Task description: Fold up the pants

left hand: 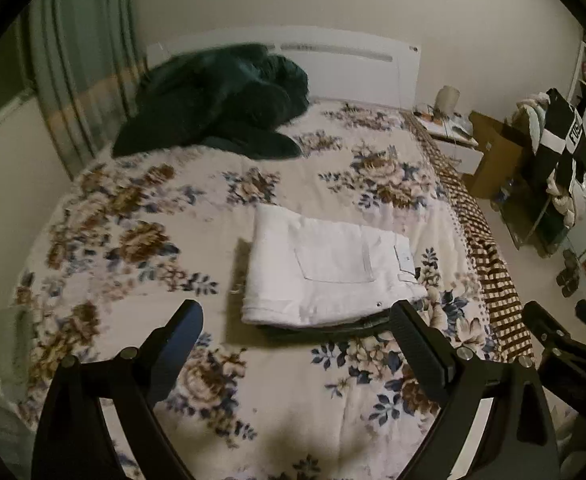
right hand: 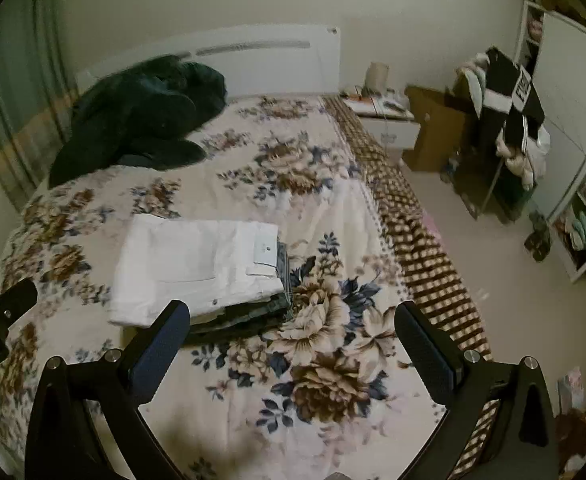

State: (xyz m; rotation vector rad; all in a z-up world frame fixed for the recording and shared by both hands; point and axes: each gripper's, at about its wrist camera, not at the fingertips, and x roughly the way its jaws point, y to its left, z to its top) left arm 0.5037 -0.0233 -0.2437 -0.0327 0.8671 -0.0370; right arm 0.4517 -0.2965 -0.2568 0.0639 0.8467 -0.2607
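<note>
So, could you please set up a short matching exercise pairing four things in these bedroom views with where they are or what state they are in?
Things:
1. white pants
2. dark green blanket
3. cardboard box
4. left gripper

Places or states:
A. bunched up near the headboard
B. on the floor beside the nightstand
C. jaws wide apart, nothing between them
D. folded flat on top of a stack on the floral bedspread

Pairs: 1-D, 2-A, 3-B, 4-C
</note>
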